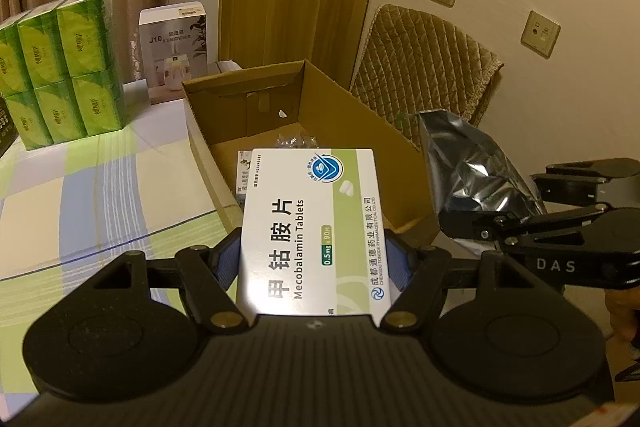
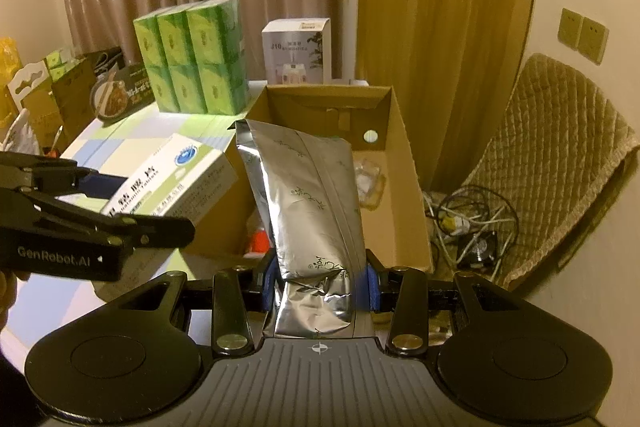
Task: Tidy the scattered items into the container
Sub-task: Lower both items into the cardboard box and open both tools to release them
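My left gripper (image 1: 314,259) is shut on a white and green Mecobalamin tablet box (image 1: 312,223), held over the near end of the open cardboard box (image 1: 360,111). From the right wrist view the same tablet box (image 2: 176,179) hangs at the carton's left wall (image 2: 224,203). My right gripper (image 2: 320,279) is shut on a silver foil pouch (image 2: 312,203), upright above the carton's near end. The pouch (image 1: 472,167) also shows at the carton's right side in the left wrist view. Inside the carton lie a small clear wrapped item (image 2: 368,179), a red item (image 2: 258,241) and a small box (image 1: 244,175).
Stacked green tissue packs (image 1: 60,67) and a white humidifier box (image 1: 176,51) stand on the checked tablecloth (image 1: 92,195) behind the carton. A quilted chair (image 2: 560,163) and tangled cables (image 2: 472,223) sit on the right. More boxes and bags crowd the far left (image 2: 68,95).
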Available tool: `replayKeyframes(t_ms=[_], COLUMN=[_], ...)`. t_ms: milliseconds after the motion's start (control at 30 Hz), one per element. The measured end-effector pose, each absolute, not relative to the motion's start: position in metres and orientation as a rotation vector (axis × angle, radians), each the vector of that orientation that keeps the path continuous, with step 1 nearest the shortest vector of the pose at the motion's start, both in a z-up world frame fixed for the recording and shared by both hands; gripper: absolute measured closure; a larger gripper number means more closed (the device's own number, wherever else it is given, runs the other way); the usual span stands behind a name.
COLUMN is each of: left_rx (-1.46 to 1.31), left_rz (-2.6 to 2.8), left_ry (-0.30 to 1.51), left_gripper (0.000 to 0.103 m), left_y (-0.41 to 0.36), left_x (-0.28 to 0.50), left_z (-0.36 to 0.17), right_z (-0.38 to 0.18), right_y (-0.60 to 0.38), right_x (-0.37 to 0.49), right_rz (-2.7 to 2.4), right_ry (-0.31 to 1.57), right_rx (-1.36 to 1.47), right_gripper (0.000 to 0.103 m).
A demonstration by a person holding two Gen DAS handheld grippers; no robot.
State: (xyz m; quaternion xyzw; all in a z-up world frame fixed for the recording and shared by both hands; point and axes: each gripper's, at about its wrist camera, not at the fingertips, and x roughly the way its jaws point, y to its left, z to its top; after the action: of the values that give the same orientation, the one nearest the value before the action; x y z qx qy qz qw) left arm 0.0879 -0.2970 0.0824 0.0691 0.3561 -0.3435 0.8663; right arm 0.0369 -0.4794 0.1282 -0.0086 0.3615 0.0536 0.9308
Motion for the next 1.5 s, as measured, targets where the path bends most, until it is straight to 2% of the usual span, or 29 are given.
replayKeyframes(t_ms=[1500], left_rx=[0.181], left_rz=[-0.711], left_ry=[0.759], left_gripper=[0.036], left_y=[-0.343], left_x=[0.163], left_z=[0.065], right_z=[0.118], right_y=[-0.509], right_x=[0.135], right_rz=[0.090], right_ry=[0.741], right_rx=[0.005], right_gripper=[0.064])
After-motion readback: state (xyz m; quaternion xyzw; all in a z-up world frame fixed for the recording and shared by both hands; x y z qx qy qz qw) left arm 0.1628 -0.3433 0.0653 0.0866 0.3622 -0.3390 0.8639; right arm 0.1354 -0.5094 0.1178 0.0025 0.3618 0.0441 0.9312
